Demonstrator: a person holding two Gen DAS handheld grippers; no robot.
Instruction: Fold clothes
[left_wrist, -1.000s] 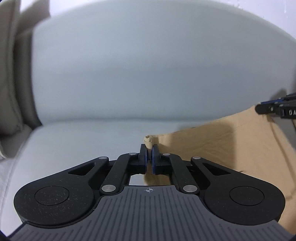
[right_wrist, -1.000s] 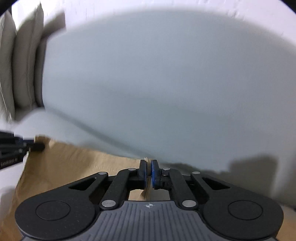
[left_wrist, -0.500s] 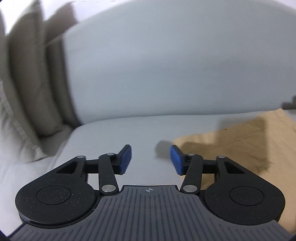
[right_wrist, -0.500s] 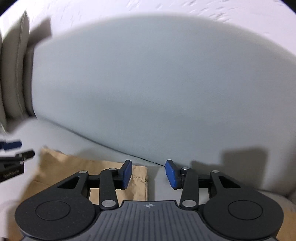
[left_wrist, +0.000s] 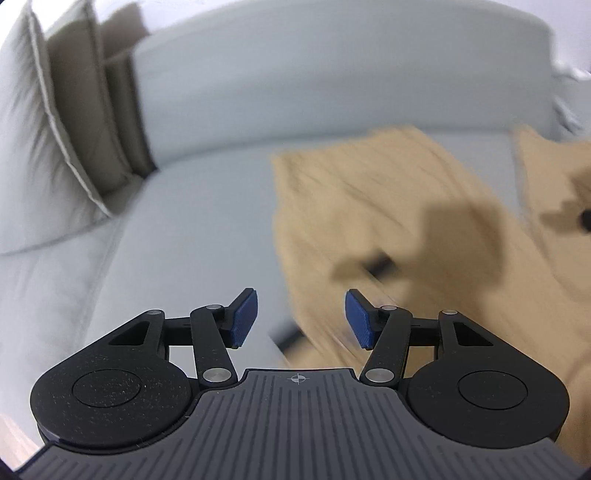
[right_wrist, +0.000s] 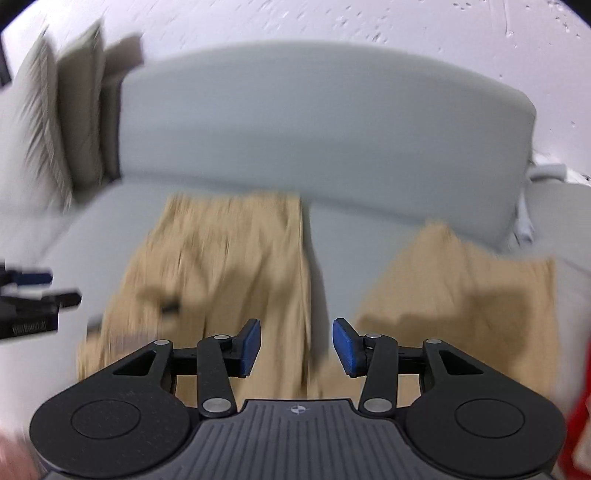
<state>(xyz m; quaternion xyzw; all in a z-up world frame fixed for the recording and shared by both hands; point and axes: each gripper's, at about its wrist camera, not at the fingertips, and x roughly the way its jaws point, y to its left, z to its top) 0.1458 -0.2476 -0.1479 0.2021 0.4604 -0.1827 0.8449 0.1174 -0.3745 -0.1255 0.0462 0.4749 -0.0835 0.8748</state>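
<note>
A tan garment, seemingly trousers with two legs, lies spread on the grey sofa seat. One leg (right_wrist: 229, 266) reaches toward the backrest and the other (right_wrist: 461, 280) lies to the right; the same cloth (left_wrist: 388, 229) shows blurred in the left wrist view. My left gripper (left_wrist: 300, 317) is open and empty above the cloth's left edge. My right gripper (right_wrist: 296, 345) is open and empty above the gap between the two legs. The left gripper's tips (right_wrist: 40, 288) show at the left edge of the right wrist view.
The grey sofa backrest (right_wrist: 314, 122) runs across the far side. Beige cushions (left_wrist: 55, 122) stand at the left end of the sofa. Something red (right_wrist: 576, 417) shows at the lower right edge of the right wrist view. A white wall rises behind the sofa.
Both grippers were shut on corners of the tan cloth, then opened and let go. Both have pulled back and up, so the garment now lies flat in view.
</note>
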